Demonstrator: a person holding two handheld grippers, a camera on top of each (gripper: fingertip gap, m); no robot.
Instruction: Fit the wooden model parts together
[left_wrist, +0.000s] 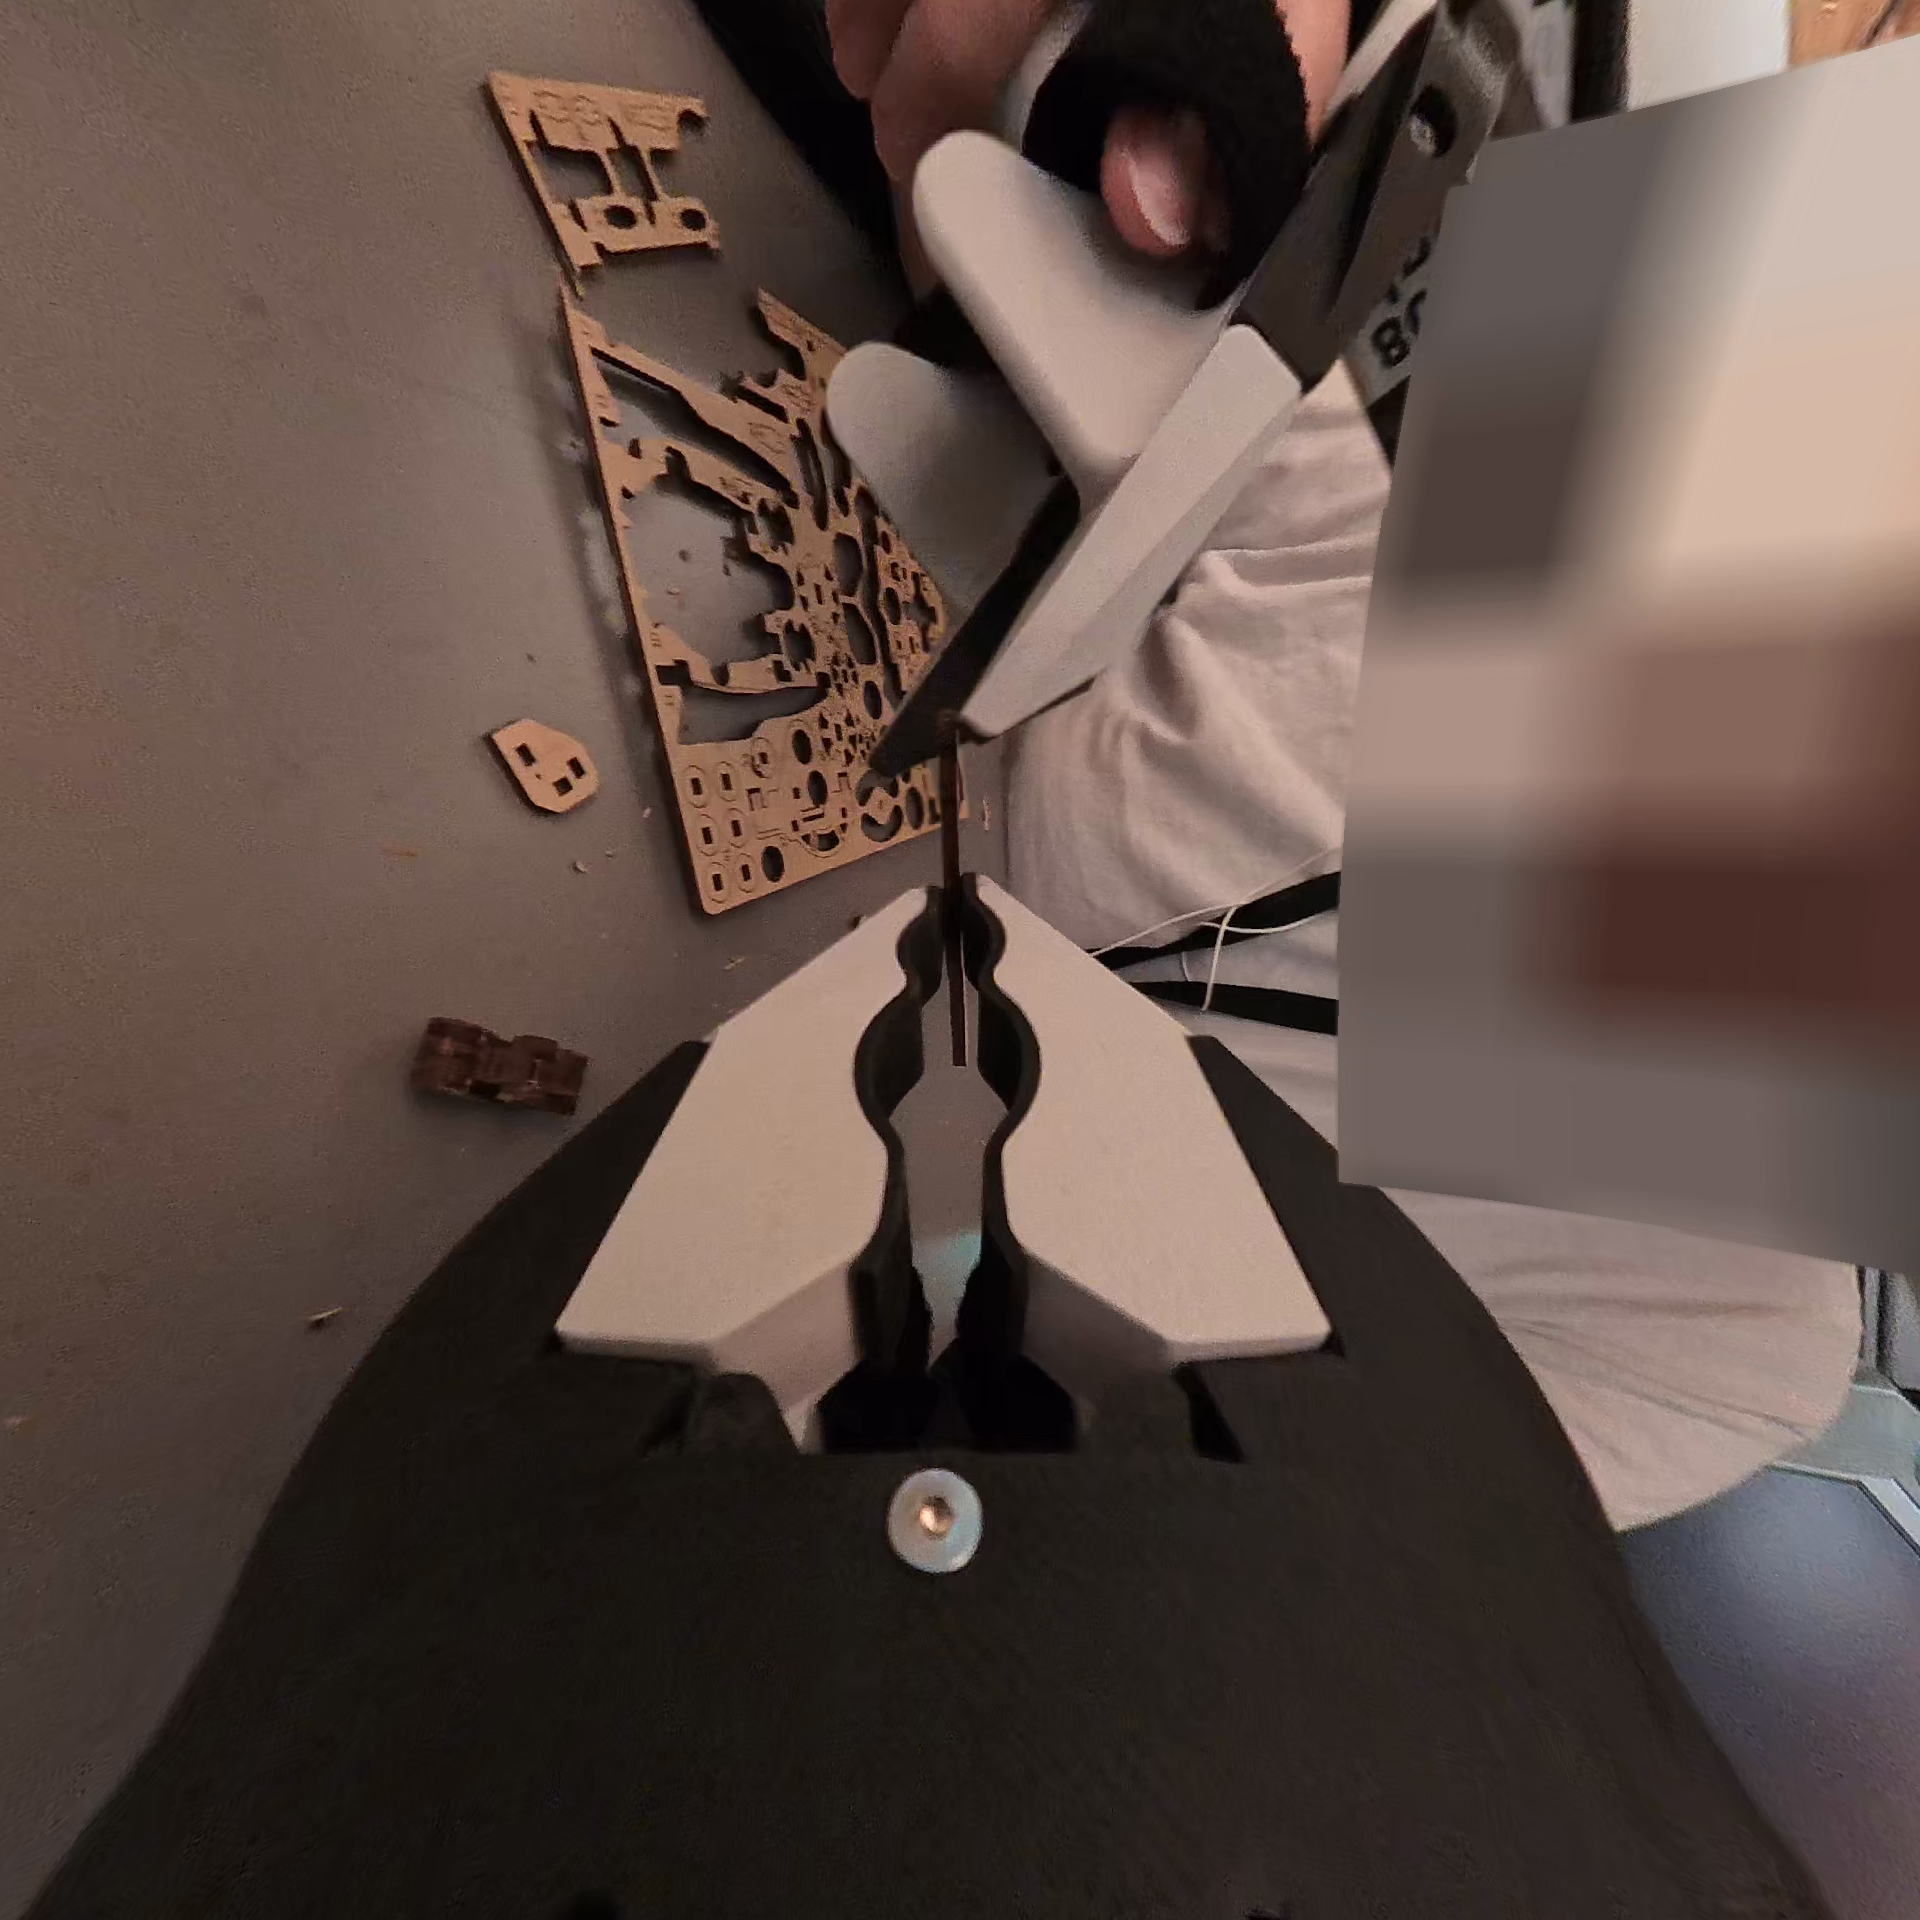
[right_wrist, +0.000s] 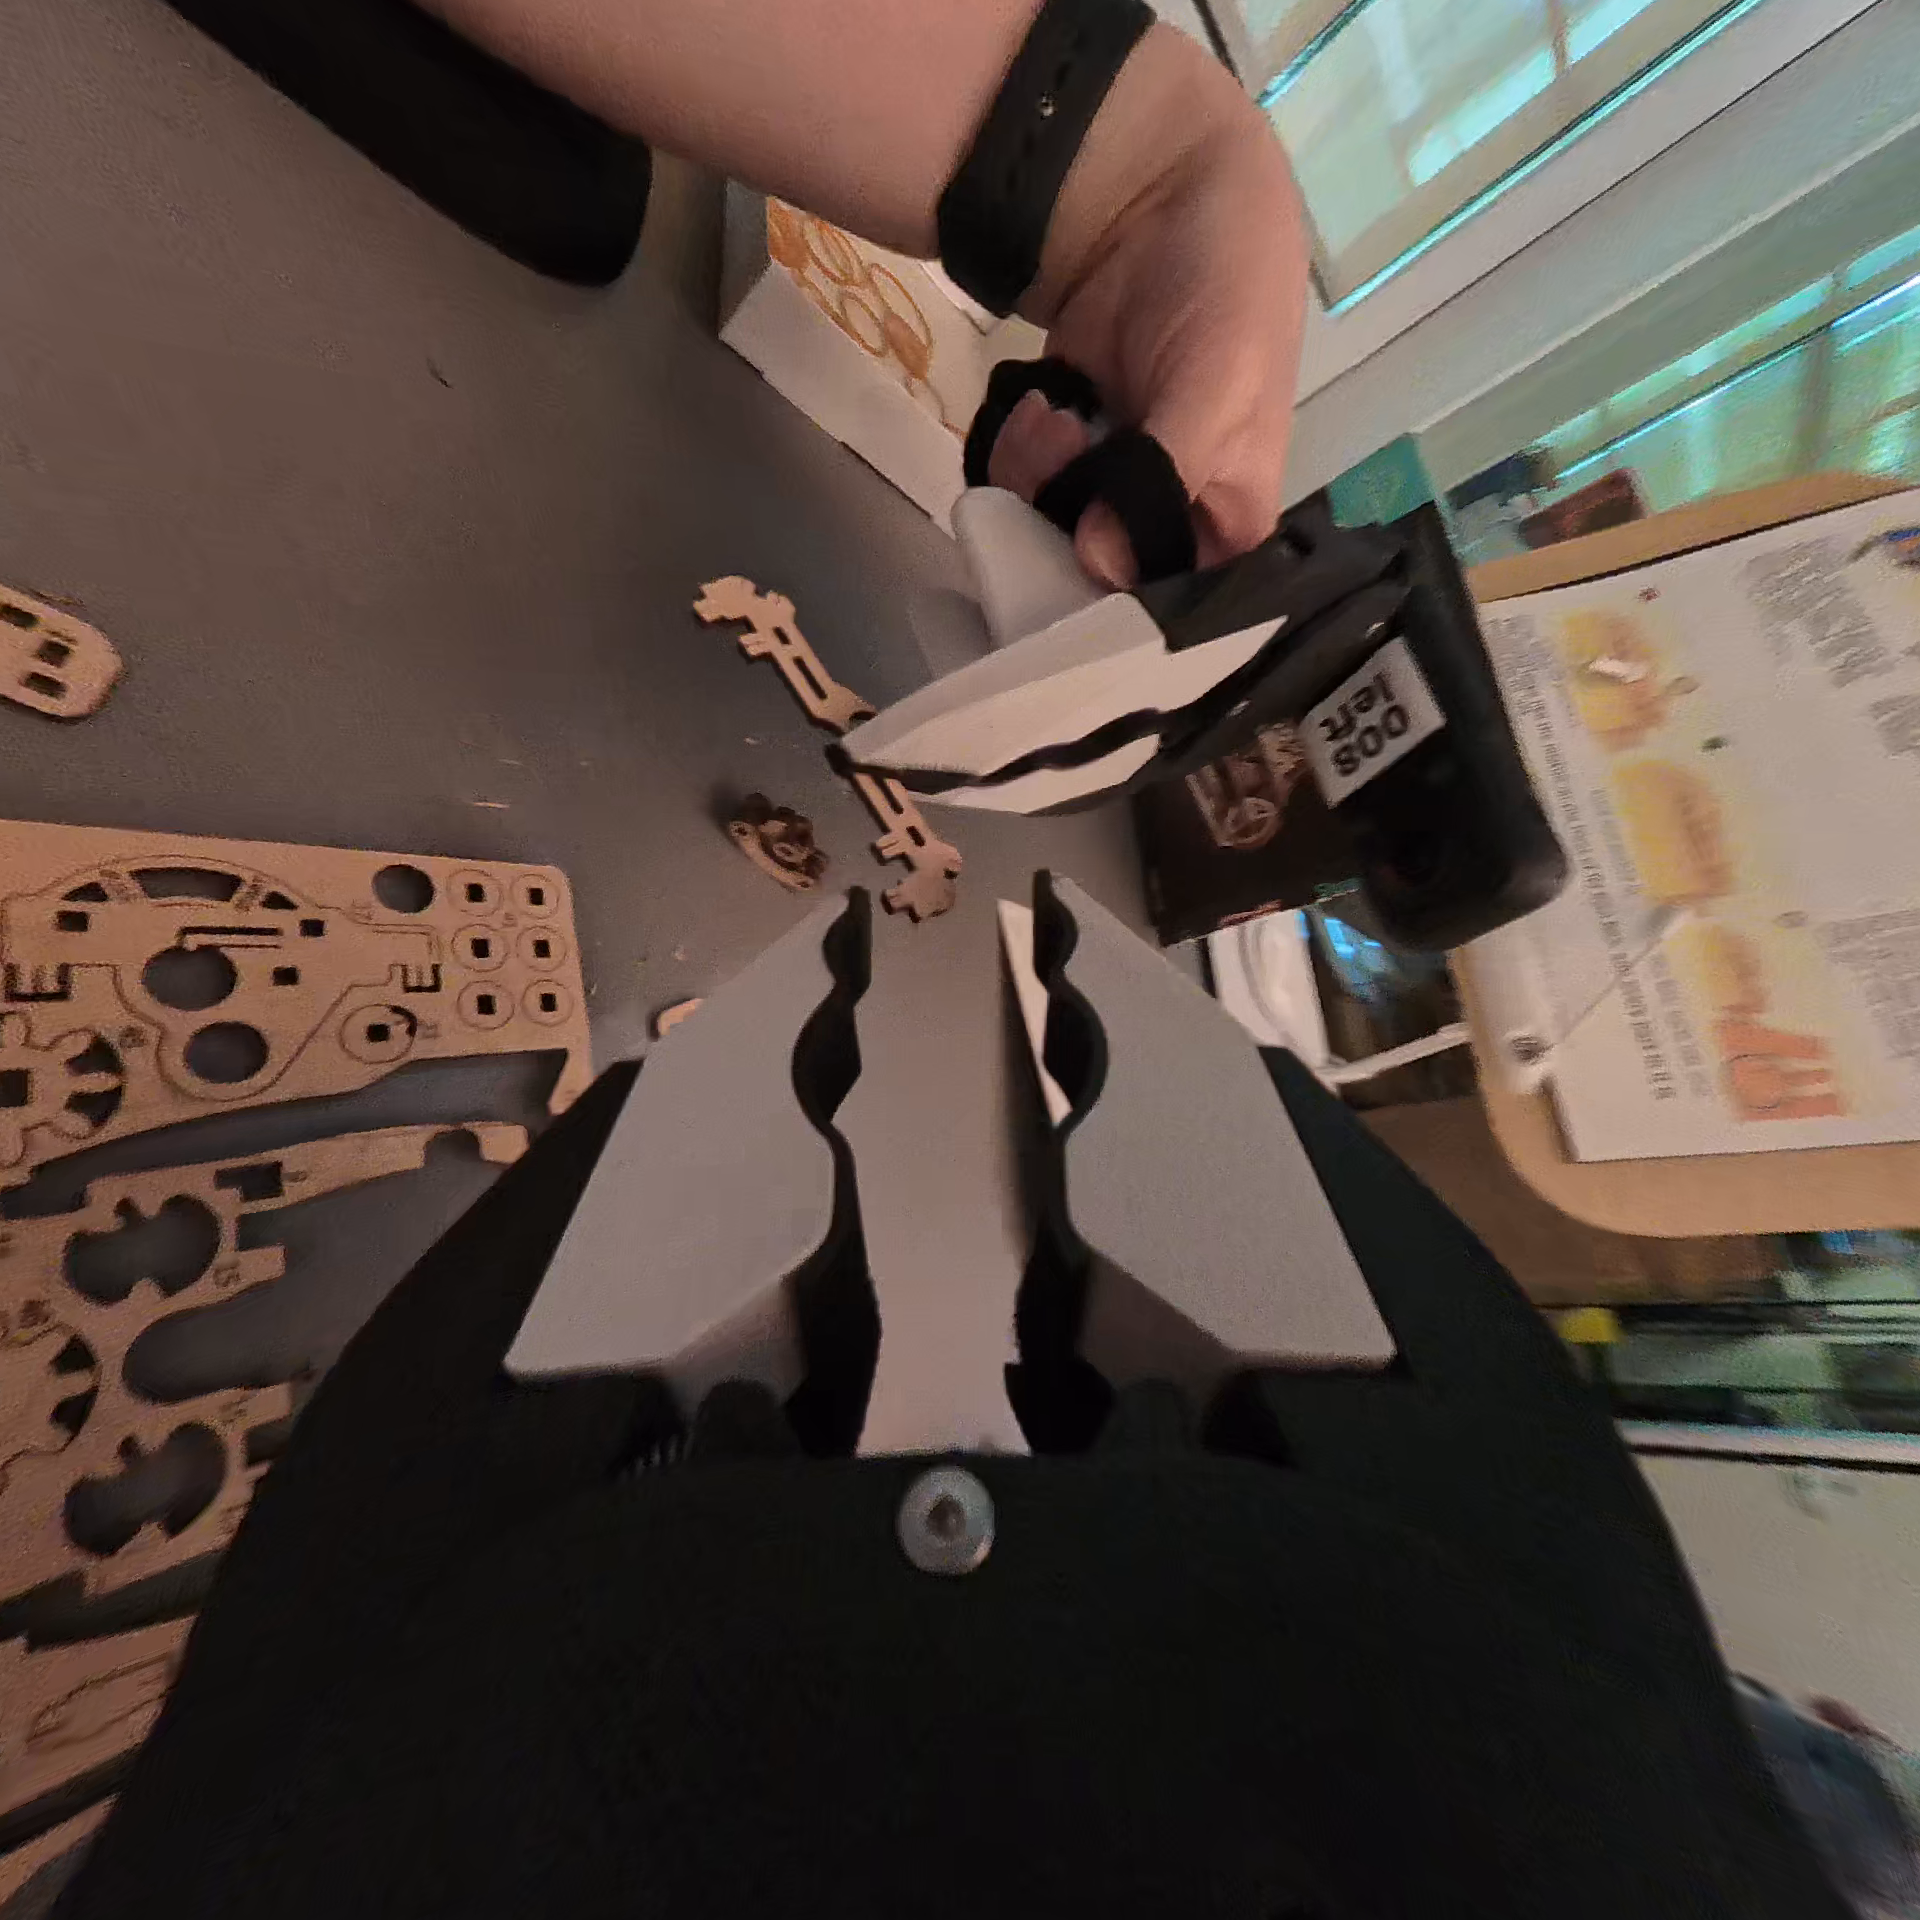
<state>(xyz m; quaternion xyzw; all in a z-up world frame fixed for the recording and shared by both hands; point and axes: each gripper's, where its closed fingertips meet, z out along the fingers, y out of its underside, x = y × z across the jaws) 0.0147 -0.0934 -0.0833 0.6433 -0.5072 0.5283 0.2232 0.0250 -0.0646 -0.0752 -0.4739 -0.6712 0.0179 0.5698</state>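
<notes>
Two claws: left claw (left_wrist: 954, 904), right claw (right_wrist: 940, 914). Two punched wooden sheets (left_wrist: 748, 582) at eleven o'clock (left wrist view). One long notched strip (right_wrist: 821, 717), one small dark assembly (right_wrist: 779, 840), one white box (right_wrist: 842, 343).

Left of my right gripper (right_wrist: 943, 914) lies the punched sheet (right_wrist: 260, 997); ahead lies a slotted strip (right_wrist: 821, 717), my left gripper (right_wrist: 842, 758) over it.

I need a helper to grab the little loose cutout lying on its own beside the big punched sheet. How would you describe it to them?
Start at the large punched wooden sheet on the grey table. Just off its lower left edge lies a small pale wooden piece, flat and apart from everything. It has a rounded outline with two dark holes, unlike the darker assembled block lower down.
</notes>
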